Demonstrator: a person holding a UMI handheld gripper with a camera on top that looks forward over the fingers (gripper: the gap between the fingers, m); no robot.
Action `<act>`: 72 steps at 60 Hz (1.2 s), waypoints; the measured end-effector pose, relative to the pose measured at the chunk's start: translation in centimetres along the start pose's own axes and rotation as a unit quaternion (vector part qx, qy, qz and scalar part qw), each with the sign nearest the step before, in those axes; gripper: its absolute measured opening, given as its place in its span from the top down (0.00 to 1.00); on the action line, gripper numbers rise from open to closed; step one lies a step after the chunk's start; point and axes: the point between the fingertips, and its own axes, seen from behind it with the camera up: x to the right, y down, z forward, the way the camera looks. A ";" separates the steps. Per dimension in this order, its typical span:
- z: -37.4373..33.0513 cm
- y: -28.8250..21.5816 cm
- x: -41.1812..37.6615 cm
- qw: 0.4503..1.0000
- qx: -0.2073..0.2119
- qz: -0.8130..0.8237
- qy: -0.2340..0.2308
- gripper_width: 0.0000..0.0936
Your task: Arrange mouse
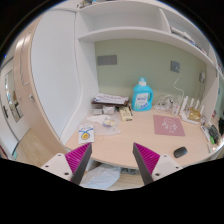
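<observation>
A dark mouse [180, 152] lies on the beige desk [120, 145] near its front edge, to the right of my right finger and a little beyond it. A pink mouse mat [167, 125] lies further back on the desk, beyond the mouse. My gripper [113, 158] is open and empty, held above the desk's front edge, with its magenta pads [146, 157] wide apart. Between the fingers I see only desk surface and a pale cloth-like thing [100, 177] below the edge.
A blue liquid bottle [143, 96] stands at the back of the desk. Boxes and papers [108, 103] lie to its left, a small card [86, 133] at the left front. Small bottles [190, 104] stand at the right. A white shelf [140, 30] hangs above.
</observation>
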 end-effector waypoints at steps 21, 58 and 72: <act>1.7 10.2 14.5 0.995 -0.049 0.036 0.075 0.09; 14.5 15.8 38.2 0.984 -0.052 0.119 0.119 0.10; 18.6 13.1 38.2 0.984 -0.059 0.122 0.116 0.13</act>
